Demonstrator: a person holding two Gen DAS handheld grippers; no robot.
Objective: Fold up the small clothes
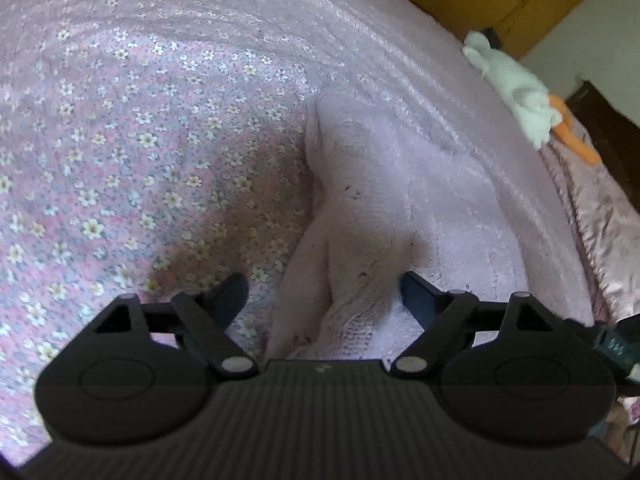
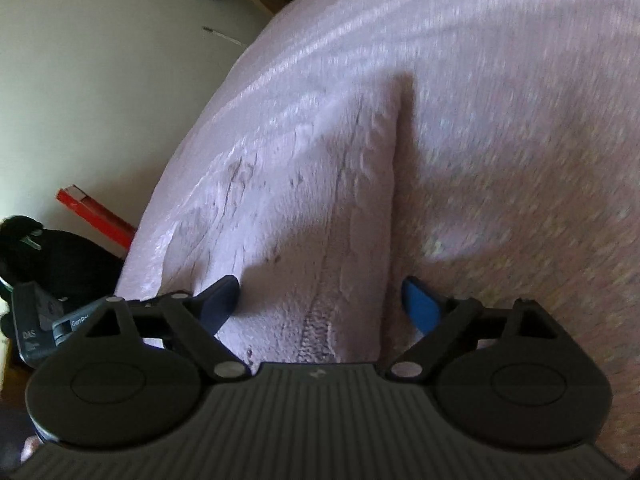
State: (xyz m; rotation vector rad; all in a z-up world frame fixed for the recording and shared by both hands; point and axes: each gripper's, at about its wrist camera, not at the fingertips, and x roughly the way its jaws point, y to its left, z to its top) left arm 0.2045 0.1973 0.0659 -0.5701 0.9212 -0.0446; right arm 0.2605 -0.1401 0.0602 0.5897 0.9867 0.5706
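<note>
— While both grippers are held wide apart and empty, where is the pink knit garment (image 1: 384,216) found from the left gripper (image 1: 324,292)?
— At twelve o'clock, long axis running away.
— And from the right gripper (image 2: 320,296)?
— Likewise twelve o'clock, on the bed (image 2: 520,80).

Pink bed (image 1: 280,8) (floral sheet (image 1: 120,140)), knit garment (image 1: 400,200), plush toy (image 1: 516,88)

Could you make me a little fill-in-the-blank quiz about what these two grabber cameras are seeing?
1. Both the left gripper and the right gripper have their jaws ____.
2. The knitted garment is pale ____.
3. The bedsheet is printed with small ____.
4. The white soft toy lies near the bed's ____.

Missing words: open; pink; flowers; edge
</note>
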